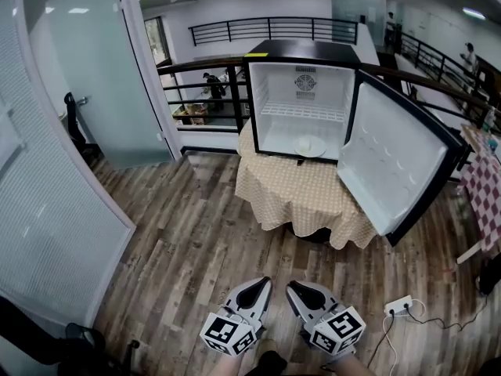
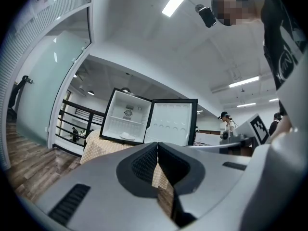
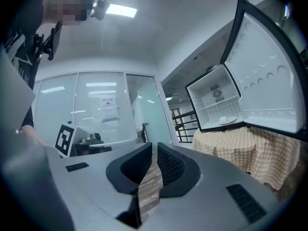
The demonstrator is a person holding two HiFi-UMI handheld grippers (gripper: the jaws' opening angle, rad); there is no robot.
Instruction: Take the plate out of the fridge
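Wood-plank floor (image 1: pixel 196 241) separated the operator from one fridge (image 1: pixel 301 84) standing on one cloth-covered table (image 1: pixel 297 194), its door (image 1: pixel 391 159) already open. One plate (image 1: pixel 310 146) lay on the fridge's bottom — untouched. Two grippers — left gripper (image 1: pixel 261 283) and right gripper (image 1: pixel 295 287) — had jaws drawn together on nothing, well apart from the fridge. Approach, grasp and removal appeared outstanding.

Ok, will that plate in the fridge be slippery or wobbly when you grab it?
The plate looks like hard white crockery, so it is probably stiff, and it might chip if bumped. Its surface looks smooth, so it may slip when gripped. It lies flat on the fridge floor, so a push would likely slide it rather than tip it.
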